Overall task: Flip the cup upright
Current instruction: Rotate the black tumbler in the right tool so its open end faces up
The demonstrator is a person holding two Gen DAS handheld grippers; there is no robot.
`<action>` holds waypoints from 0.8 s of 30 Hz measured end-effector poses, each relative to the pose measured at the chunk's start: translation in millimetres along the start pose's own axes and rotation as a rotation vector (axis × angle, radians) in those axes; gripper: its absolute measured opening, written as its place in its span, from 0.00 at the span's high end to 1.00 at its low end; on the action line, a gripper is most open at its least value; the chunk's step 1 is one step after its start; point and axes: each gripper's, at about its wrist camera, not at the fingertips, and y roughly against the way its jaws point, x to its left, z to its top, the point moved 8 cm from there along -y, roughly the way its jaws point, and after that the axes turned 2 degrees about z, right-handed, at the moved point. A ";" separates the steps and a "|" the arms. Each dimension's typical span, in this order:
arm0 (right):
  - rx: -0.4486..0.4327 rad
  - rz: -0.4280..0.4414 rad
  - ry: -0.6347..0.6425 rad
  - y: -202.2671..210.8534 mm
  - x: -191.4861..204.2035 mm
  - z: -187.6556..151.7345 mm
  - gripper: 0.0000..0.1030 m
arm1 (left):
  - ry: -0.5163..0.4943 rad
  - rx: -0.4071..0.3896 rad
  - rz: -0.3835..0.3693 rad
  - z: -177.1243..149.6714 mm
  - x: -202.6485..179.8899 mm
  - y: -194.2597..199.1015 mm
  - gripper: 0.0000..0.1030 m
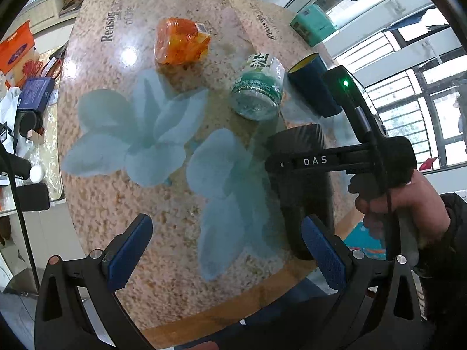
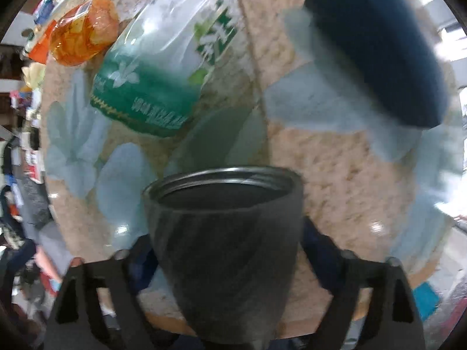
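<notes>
A dark grey cup (image 2: pixel 224 250) sits between the fingers of my right gripper (image 2: pixel 226 248), which is shut on its body. Its open rim points away from the camera and a little upward, above the table. In the left wrist view the same cup (image 1: pixel 300 186) shows as a black shape at the table's right edge, with the right gripper (image 1: pixel 292 164) clamped across it. My left gripper (image 1: pixel 226 250) is open and empty, hovering over the near part of the table.
The round table (image 1: pixel 96 198) has a beige speckled top with pale blue flowers. On it stand a clear bottle with a green label (image 1: pixel 258 90), an orange packet (image 1: pixel 181 42), a dark blue cup (image 1: pixel 313 84) and a teal box (image 1: pixel 313 24). Cluttered shelves stand at left.
</notes>
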 end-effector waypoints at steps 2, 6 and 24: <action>-0.009 -0.002 0.009 -2.7 1.2 -0.1 0.26 | 0.001 0.007 0.007 -2.4 -0.2 -2.7 0.00; -0.070 0.020 0.020 -0.5 2.0 -7.0 0.26 | -0.007 0.012 0.014 -6.7 -5.3 -4.5 0.00; -0.731 0.031 0.035 136.8 -45.7 -89.2 0.26 | -0.121 -0.003 0.081 -6.5 -45.0 2.6 0.00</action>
